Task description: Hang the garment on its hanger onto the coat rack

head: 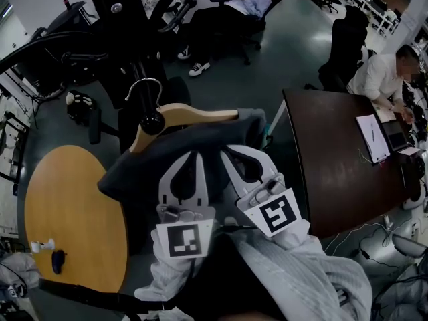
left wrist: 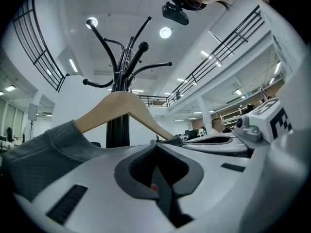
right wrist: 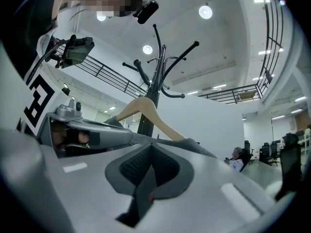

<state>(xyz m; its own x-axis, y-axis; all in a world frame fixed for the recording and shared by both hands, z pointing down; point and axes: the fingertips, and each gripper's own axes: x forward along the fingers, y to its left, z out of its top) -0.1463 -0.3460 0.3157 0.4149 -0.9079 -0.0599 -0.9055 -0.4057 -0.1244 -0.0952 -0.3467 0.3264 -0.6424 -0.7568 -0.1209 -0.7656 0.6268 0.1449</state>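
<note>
2 grippers, left gripper (head: 200, 154) and right gripper (head: 223, 152), are clamped on the grey garment (head: 170, 154) at frame centre, its hanger (head: 197, 116) stretched left-right above them, hook (head: 159, 92) nearer the left gripper, below the coat rack (head: 124, 32).

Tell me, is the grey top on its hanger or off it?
On. The grey garment drapes over the wooden hanger; cloth covers both its ends in the left gripper view.

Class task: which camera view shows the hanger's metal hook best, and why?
The head view: the hook curves clear above the wooden hanger bearing the garment. Both gripper views show only wooden shoulders against the coat rack; no hook can be made out.
</note>
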